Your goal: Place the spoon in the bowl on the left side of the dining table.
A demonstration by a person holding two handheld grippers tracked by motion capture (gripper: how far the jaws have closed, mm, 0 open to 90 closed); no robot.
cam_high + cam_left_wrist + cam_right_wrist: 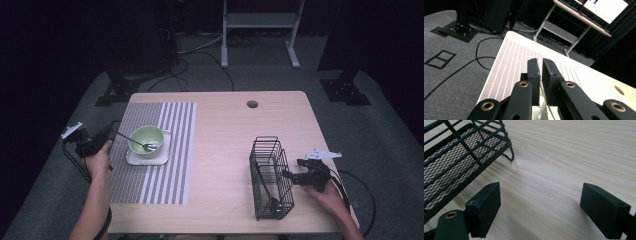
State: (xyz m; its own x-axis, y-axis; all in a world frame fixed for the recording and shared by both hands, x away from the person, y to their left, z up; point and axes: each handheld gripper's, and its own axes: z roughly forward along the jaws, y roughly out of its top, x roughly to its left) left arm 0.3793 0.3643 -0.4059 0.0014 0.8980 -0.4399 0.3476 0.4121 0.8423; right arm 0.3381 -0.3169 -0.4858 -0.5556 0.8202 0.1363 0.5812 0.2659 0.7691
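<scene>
A pale green bowl [150, 134] stands on a white square plate [163, 159] on a striped placemat [165, 185]. A metal spoon [135, 141] lies in the bowl, and its handle rises to the left. My left gripper [111, 136] is at the end of that handle. In the left gripper view my left gripper [540, 62] has a thin slit between its jaws, with nothing in it. My right gripper [295, 176] is just right of a black wire basket [270, 175]. The right gripper [541, 195] is wide open over bare wood beside the basket [461, 157].
The wooden table [225, 130] has a cable hole [252, 104] near its back edge. A dark utensil [275, 204] lies in the near end of the basket. Cables trail from both grippers. A white stand and dark equipment sit on the floor behind the table.
</scene>
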